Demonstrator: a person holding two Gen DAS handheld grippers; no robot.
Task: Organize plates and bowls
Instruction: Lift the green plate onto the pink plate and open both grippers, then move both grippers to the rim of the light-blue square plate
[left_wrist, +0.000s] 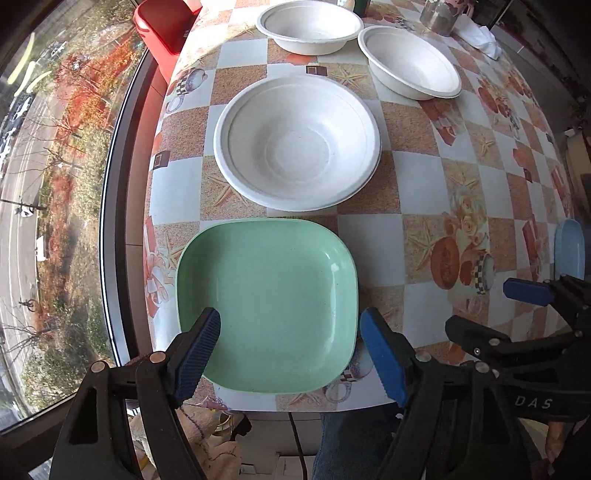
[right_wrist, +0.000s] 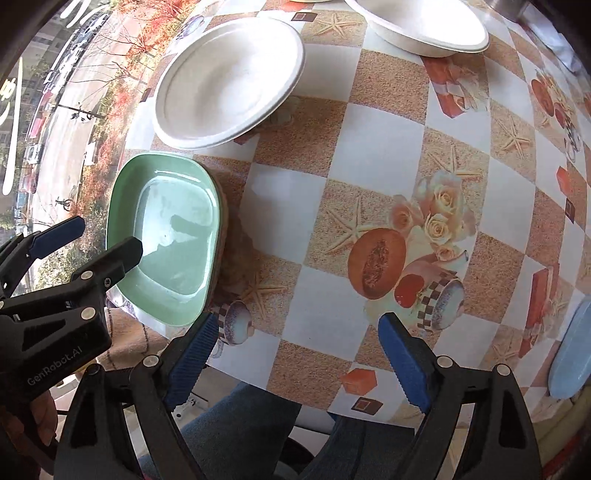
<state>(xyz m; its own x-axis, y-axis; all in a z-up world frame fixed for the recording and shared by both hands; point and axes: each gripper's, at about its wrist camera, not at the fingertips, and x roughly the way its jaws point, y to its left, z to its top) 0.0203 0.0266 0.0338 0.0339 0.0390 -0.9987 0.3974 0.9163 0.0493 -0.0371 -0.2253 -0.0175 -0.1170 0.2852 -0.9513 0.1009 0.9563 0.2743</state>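
Hovering my left claw (left_wrist: 290, 334) wide over the green plate (left_wrist: 267, 302) at the tabletop (left_wrist: 369, 243) near edge, I hold nothing; my right claw (right_wrist: 297, 341) gapes empty beside it. Beyond sit three white bowls (left_wrist: 297, 142). Next, I judge, comes gripping a bowl rim for stacking.

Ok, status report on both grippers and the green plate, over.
Left gripper open over green plate, not gripping. Right gripper open, empty, above tablecloth. White bowl just beyond plate, apart.
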